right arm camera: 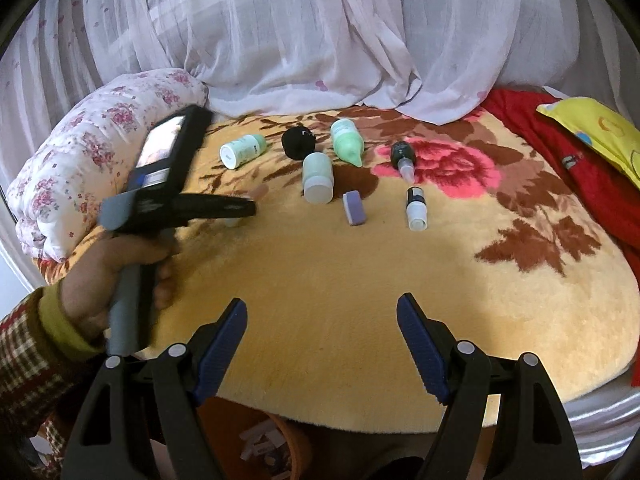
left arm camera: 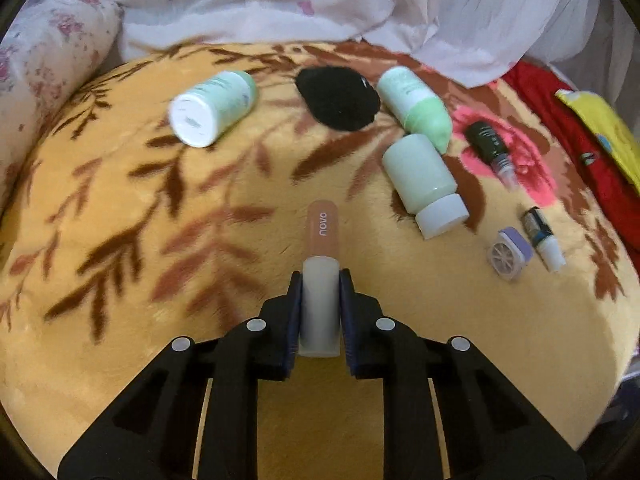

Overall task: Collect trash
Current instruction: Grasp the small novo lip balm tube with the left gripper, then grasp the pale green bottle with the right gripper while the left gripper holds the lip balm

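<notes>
My left gripper [left arm camera: 320, 280] is shut on a pink and white "novo" tube [left arm camera: 321, 264], held above the yellow floral blanket [left arm camera: 160, 360]. In the right wrist view the left gripper [right arm camera: 250, 206] hovers at the blanket's left side. My right gripper [right arm camera: 320, 312] is open and empty over the blanket's near edge. Several pieces of trash lie on the blanket: a white-green bottle [left arm camera: 212, 108], a black round thing [left arm camera: 338, 98], a green tube [left arm camera: 416, 108], a pale green bottle [left arm camera: 424, 184], a dark small bottle [left arm camera: 492, 148], a purple case [left arm camera: 510, 254] and a small vial [left arm camera: 544, 240].
A floral quilt roll [right arm camera: 100, 152] lies at the left, white netting [right arm camera: 320, 40] behind, red cloth [right arm camera: 580, 168] and a yellow pillow [right arm camera: 600, 132] at the right. An orange bin [right arm camera: 272, 444] with scraps stands below the blanket's near edge.
</notes>
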### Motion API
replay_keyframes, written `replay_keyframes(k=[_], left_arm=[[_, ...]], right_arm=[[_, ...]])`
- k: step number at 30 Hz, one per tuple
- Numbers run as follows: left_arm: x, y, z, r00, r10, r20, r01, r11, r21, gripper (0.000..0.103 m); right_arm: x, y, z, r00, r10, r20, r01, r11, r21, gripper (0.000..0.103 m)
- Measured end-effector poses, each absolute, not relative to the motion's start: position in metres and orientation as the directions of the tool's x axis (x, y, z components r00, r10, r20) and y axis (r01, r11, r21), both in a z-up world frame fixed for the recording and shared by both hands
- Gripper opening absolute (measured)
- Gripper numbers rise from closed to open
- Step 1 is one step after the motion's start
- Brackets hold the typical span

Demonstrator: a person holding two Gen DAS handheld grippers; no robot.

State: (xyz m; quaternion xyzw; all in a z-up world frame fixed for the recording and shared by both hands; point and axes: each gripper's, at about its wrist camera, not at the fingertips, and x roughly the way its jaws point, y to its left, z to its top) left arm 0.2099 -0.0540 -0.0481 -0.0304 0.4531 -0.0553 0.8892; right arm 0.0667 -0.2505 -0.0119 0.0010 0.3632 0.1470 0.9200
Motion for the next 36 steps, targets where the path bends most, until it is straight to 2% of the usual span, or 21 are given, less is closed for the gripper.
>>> replay_keyframes(k=[8, 14, 21, 22, 23, 24, 30, 36], left_arm=[[0.151, -0.016, -0.033, 0.628, -0.14, -0.765, 0.075, 0.99, -0.119, 0.018], [0.122, 0.0, -0.031, 0.645, -0.153, -0.749, 0.079, 0.988, -0.133, 0.018], [0.106, 0.013, -0.03, 0.651, -0.177, -0.738, 0.091, 0.984, -0.156, 0.018], [0.105, 0.014, -0.029, 0.653, -0.178, -0.736, 0.091, 0.983, -0.157, 0.018], [0.103, 0.015, -0.03, 0.654, -0.18, -0.734, 0.092, 0.983, -0.16, 0.018], [0.103, 0.016, -0.029, 0.655, -0.184, -0.733, 0.091, 0.982, -0.165, 0.018], [0.094, 0.016, -0.026, 0.657, -0.203, -0.726, 0.1, 0.978, -0.182, 0.018], [0.067, 0.014, -0.013, 0.666, -0.228, -0.71, 0.145, 0.973, -0.177, 0.018]], right_arm=[[0.152, -0.215, 0.001, 0.702, 0.235, -0.673, -0.286, 0.958, 0.036, 0.076], [0.249, -0.168, -0.013, 0.659, 0.137, -0.74, -0.259, 0.965, -0.052, 0.076], [0.3, -0.145, -0.043, 0.574, 0.059, -0.816, -0.22, 0.972, -0.084, 0.071], [0.303, -0.143, -0.046, 0.563, 0.055, -0.825, -0.218, 0.972, -0.084, 0.064], [0.305, -0.142, -0.049, 0.547, 0.055, -0.835, -0.221, 0.972, -0.081, 0.05], [0.308, -0.14, -0.054, 0.527, 0.039, -0.849, -0.223, 0.97, -0.094, 0.044], [0.274, -0.14, -0.032, 0.602, 0.074, -0.795, -0.247, 0.964, -0.097, 0.042], [0.194, -0.15, 0.009, 0.642, 0.236, -0.729, -0.34, 0.941, 0.005, 0.042]])
